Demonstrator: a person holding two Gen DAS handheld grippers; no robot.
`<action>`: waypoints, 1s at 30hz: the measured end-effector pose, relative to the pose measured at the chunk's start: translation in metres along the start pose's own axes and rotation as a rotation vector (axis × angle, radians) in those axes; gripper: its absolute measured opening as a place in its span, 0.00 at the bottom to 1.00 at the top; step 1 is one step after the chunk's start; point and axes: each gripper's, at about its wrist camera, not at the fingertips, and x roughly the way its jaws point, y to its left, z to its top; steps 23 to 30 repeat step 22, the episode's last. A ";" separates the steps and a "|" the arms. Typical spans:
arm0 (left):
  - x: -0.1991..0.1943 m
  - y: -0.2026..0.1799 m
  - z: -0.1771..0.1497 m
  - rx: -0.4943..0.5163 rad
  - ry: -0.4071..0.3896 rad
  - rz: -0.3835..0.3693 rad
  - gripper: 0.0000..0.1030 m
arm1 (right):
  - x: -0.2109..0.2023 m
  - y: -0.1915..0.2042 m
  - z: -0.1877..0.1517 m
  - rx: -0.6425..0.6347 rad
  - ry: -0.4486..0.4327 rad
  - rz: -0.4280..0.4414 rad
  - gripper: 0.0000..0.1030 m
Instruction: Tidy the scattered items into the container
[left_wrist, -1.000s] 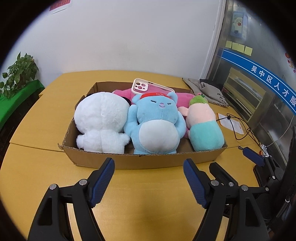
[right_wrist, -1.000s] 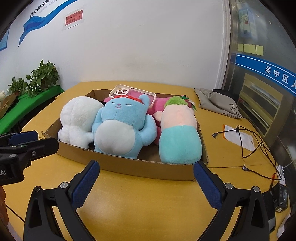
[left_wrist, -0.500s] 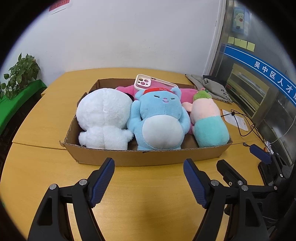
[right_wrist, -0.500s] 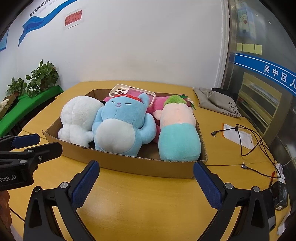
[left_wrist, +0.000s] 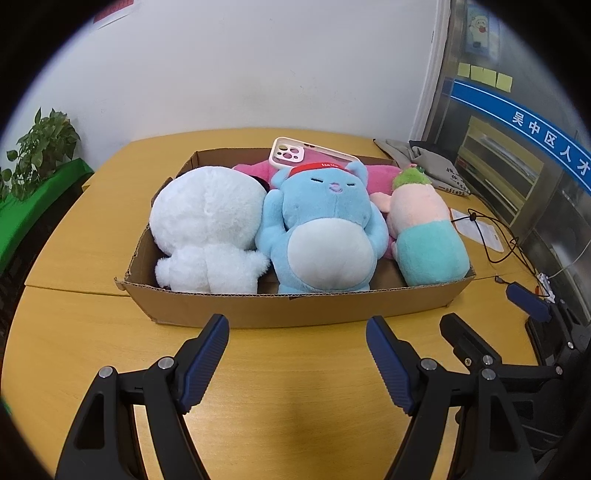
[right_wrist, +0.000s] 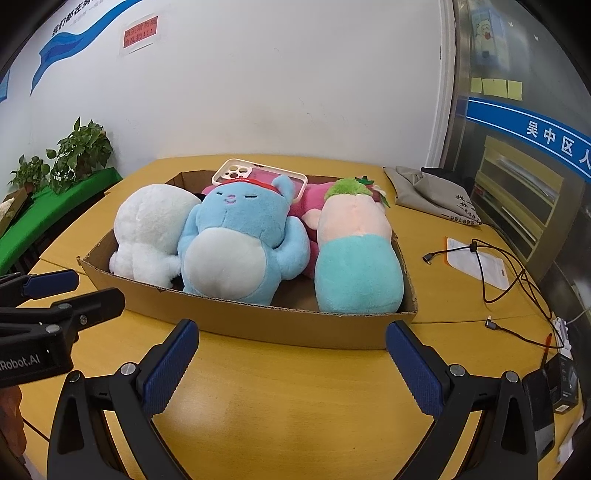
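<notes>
1. Plush toys fill the cardboard box (left_wrist: 295, 310) just ahead of my left hand-held gripper (left_wrist: 297, 334): white plush (left_wrist: 207, 221), blue plush (left_wrist: 321, 236), teal-pink plush (left_wrist: 424, 236), phone case (left_wrist: 291, 155) behind
2. Both hand-held grippers are released and empty, the right hand-held gripper (right_wrist: 291, 341) too
3. I judge the tidying done; I should back away without nudging the near box wall
4. Bare counter (right_wrist: 288, 398) lies beneath me; cables (right_wrist: 498, 280) lie off to my right

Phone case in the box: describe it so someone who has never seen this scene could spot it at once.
On the yellow table stands a shallow cardboard box packed with plush toys. At its far end, behind the blue plush, lies the phone case. It is the only flat, hard item there: cream-rimmed, pink, with round camera cutouts.
</notes>
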 end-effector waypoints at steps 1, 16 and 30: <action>0.000 0.000 0.000 0.001 0.001 -0.005 0.75 | 0.001 0.000 0.000 -0.002 -0.001 -0.003 1.00; 0.005 0.003 0.001 -0.017 0.007 -0.074 0.75 | 0.010 -0.009 -0.002 0.016 0.014 -0.018 1.00; 0.006 -0.012 -0.007 0.068 -0.007 0.105 0.75 | 0.012 -0.009 -0.005 0.018 0.022 -0.018 1.00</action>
